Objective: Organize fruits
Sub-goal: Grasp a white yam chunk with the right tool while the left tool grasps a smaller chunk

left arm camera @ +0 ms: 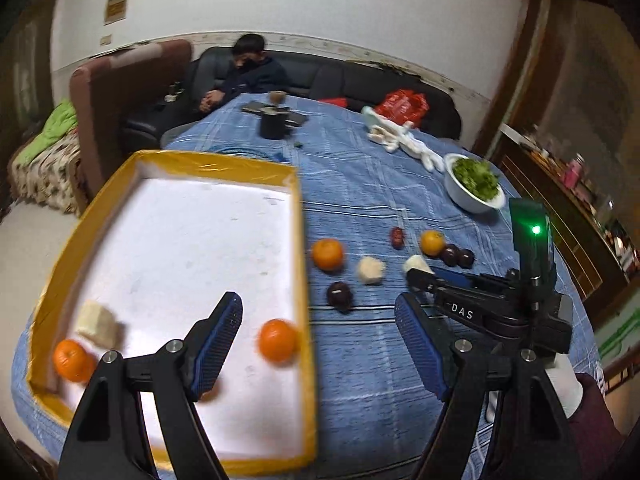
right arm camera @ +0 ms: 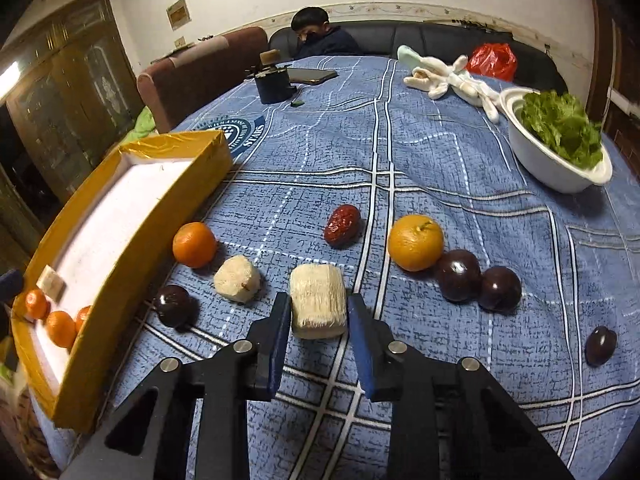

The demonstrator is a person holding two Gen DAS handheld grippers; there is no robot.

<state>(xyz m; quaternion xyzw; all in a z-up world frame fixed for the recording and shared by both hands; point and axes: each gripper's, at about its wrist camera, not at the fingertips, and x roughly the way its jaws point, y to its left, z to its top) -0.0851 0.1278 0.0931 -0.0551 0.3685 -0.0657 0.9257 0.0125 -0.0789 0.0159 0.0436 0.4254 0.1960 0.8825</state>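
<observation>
A yellow-rimmed white tray (left arm camera: 298, 216) (right arm camera: 132, 240) lies at the table's left and holds oranges (left arm camera: 278, 339) (right arm camera: 60, 328) and a pale chunk (left arm camera: 98, 324) (right arm camera: 51, 286). My left gripper (left arm camera: 320, 340) hangs open and empty over the tray's right rim. My right gripper (right arm camera: 318, 316) has its jaws on either side of a pale fibrous chunk (right arm camera: 318, 306) (left arm camera: 416, 264) lying on the cloth, narrow gaps showing on both sides. Loose on the cloth: oranges (right arm camera: 194, 244) (right arm camera: 416, 242), another chunk (right arm camera: 237, 278), a red date (right arm camera: 341, 225), dark plums (right arm camera: 174, 305) (right arm camera: 458, 274) (right arm camera: 500, 288) (right arm camera: 600, 345).
A white bowl of lettuce (right arm camera: 556, 160) stands at the right. White gloves (right arm camera: 452, 78), a black holder (right arm camera: 274, 84) and a phone (right arm camera: 312, 75) lie at the far side. A person (right arm camera: 320, 36) sits on the sofa behind the table.
</observation>
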